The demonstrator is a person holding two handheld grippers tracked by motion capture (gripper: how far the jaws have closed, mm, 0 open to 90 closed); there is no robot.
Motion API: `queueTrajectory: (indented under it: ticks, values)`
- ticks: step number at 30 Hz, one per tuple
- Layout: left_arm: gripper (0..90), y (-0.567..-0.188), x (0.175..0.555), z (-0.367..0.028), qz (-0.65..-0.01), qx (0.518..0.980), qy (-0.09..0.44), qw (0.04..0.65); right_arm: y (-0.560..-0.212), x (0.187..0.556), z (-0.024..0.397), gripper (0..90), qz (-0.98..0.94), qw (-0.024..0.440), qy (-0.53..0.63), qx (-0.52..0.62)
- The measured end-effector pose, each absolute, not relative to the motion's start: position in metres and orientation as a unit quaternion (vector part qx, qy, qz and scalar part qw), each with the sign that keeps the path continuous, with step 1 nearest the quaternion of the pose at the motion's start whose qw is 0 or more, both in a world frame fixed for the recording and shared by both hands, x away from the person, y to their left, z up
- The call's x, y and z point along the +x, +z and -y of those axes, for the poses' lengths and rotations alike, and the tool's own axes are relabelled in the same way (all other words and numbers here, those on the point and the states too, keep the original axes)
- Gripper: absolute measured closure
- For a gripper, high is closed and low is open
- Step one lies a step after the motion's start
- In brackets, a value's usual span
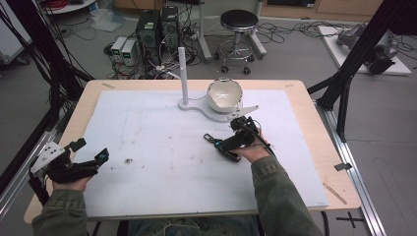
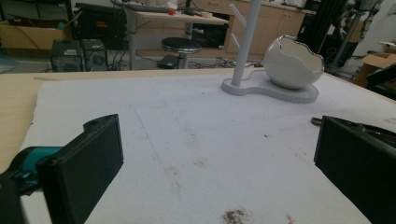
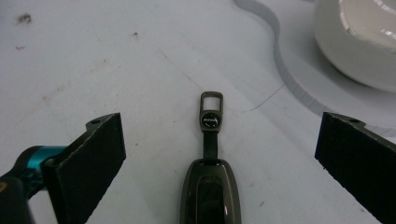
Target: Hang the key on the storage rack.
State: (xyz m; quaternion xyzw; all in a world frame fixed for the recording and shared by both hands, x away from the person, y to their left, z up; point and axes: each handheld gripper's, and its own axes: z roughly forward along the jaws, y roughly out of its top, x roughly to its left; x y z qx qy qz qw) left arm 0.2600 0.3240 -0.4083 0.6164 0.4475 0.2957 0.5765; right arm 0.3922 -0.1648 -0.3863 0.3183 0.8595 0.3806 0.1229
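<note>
Right below my right gripper (image 3: 219, 154), between its wide-open jaws, lies the dark key fob (image 3: 211, 193) on the counter (image 3: 116, 70), strap and metal loop pointing away, so I should lower squarely and close across its body, not the thin strap.

- Key fob (image 3: 210, 193), between the right hand-held gripper's (image 3: 219, 154) jaws: glossy dark shell, metal loop.
- Egg-shaped bowl (image 3: 359, 42) beyond: glossy white ceramic.
- Mat (image 1: 162, 147) beneath: matt white, stained, rough-looking.
- Bench (image 1: 314, 142) rim: pale wood.
- Jaw pads: matt black, textured.
</note>
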Motion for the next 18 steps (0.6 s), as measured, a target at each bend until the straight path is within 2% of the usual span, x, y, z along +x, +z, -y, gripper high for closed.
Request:
queueTrajectory:
  ticks: [8, 18]
  values:
    - [1.7, -0.408, 0.261, -0.324, -0.448, 0.615, 0.295, 0.578, -0.392, 0.402, 0.146, 0.7, -0.877, 0.103, 0.348, 0.313]
    - [1.7, -0.408, 0.261, -0.323, -0.448, 0.615, 0.295, 0.578, -0.398, 0.410, 0.143, 0.7, -0.892, 0.092, 0.309, 0.318]
